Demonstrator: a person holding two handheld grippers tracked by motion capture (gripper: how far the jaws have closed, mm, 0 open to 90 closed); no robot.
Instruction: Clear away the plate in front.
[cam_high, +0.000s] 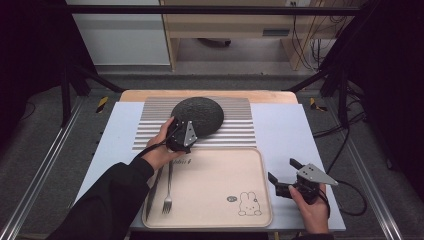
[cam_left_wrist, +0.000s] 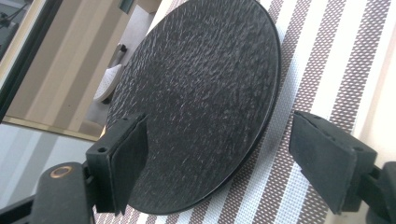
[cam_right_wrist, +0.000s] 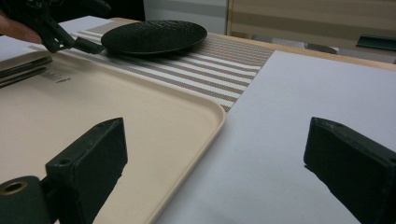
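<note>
The near rim of the rough black round plate is straddled by the left gripper, jaws wide, unpressed; the right gripper is held wide over bare table beside the smooth beige tray.

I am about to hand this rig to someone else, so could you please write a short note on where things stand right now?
Left gripper: open, at the near rim of the black plate; the rim lies between the jaws, pads not pressing on it.
Right gripper: open, holding nothing, over the table right of the beige tray.
Things: the plate rests on the striped placemat behind the tray. A fork and what looks like a knife lie along the tray's left side.
Done: the left gripper is lined up on the plate.
Left: close on the rim and lift; probably the plate goes to the tray.
</note>
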